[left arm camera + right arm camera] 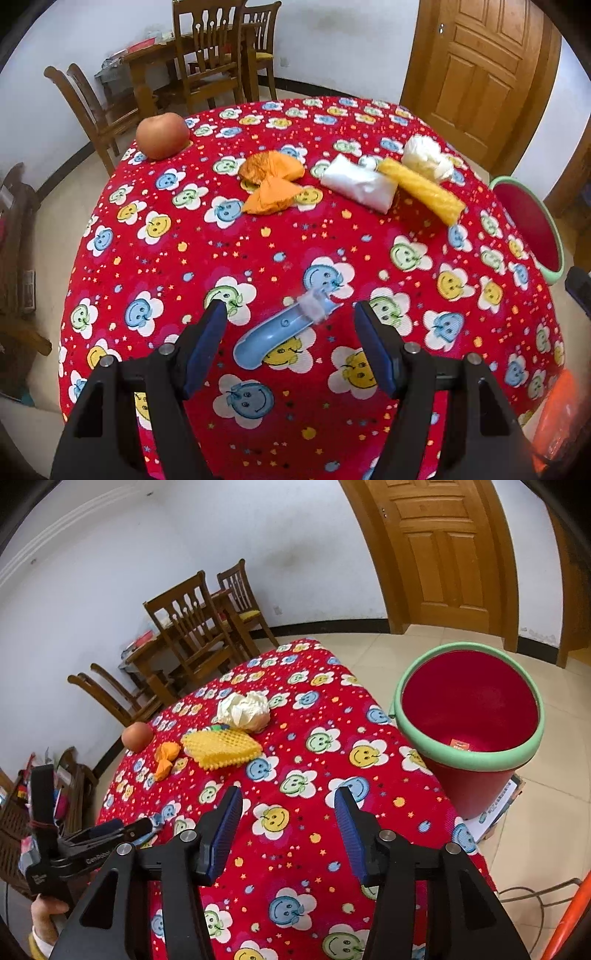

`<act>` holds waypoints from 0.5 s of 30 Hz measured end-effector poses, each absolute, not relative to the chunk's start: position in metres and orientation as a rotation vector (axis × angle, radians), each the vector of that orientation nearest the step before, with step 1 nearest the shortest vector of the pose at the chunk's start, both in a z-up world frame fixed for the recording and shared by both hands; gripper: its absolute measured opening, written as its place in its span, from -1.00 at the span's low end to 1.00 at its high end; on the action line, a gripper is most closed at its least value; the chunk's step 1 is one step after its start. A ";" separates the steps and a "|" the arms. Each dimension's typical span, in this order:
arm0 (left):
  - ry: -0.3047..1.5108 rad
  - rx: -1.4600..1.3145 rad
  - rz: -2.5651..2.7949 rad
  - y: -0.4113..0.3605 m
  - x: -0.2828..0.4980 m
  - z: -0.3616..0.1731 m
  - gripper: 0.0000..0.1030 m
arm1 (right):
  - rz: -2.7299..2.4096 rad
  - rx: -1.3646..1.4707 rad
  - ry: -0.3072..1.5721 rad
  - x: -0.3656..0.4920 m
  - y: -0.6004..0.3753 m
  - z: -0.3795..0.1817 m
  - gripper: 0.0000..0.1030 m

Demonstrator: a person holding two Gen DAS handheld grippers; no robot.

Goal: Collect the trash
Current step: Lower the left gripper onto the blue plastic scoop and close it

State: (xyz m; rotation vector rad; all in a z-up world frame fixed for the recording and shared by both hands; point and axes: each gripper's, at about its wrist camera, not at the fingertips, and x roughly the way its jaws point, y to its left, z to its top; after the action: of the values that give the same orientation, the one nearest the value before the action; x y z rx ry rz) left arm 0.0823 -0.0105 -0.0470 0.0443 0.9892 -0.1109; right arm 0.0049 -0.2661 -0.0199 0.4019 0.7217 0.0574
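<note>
On the table draped in a red cloth printed with smiley-face flowers (258,251), a small pale-blue curved plastic piece with a wisp of clear film at its far end (280,332) lies flat, directly between the spread tips of the left gripper (290,317). Its 2 blue-padded jaws stand open and touch nothing. The right gripper (288,808) hovers over bare cloth nearer the table's edge, its jaws also parted and empty.

The blue piece looks light, rigid and smooth, so it will probably slide or flick away if pinched off-centre; the thicker rounded body near its middle seems the safest place to close on, not the filmy end. Its long axis runs diagonally in the left wrist view, rounded end toward the camera at lower left, thin wrapped end pointing up and right, so the jaws sit roughly across it.

Farther back lie a crumpled orange wrapper (271,184), a folded white plastic packet (358,184), a yellow ridged foam sleeve (424,190) and a white tissue wad (426,155), all soft and light. The red bucket with a green rim (469,705) stands on the floor just beside the table
</note>
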 end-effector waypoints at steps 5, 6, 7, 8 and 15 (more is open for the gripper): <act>0.994 0.108 -0.108 -0.014 0.087 -0.056 0.37 | 0.058 0.396 0.731 0.007 -0.263 -0.022 0.04; 1.000 0.123 -0.111 -0.015 0.089 -0.058 0.37 | 0.057 0.395 0.733 0.008 -0.263 -0.022 0.04; 1.006 0.134 -0.111 -0.015 0.090 -0.060 0.37 | 0.057 0.394 0.734 0.009 -0.262 -0.022 0.04; 1.013 0.147 -0.111 -0.015 0.092 -0.062 0.37 | 0.058 0.393 0.736 0.010 -0.261 -0.022 0.04; 1.036 0.174 -0.150 -0.014 0.098 -0.067 0.10 | 0.065 0.387 0.750 0.016 -0.256 -0.024 0.04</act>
State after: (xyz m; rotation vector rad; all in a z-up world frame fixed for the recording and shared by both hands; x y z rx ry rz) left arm 0.0984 -0.0140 -0.0674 0.1744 1.0362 -0.1497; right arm 0.0155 -0.2556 -0.0244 0.3871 0.7499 0.0650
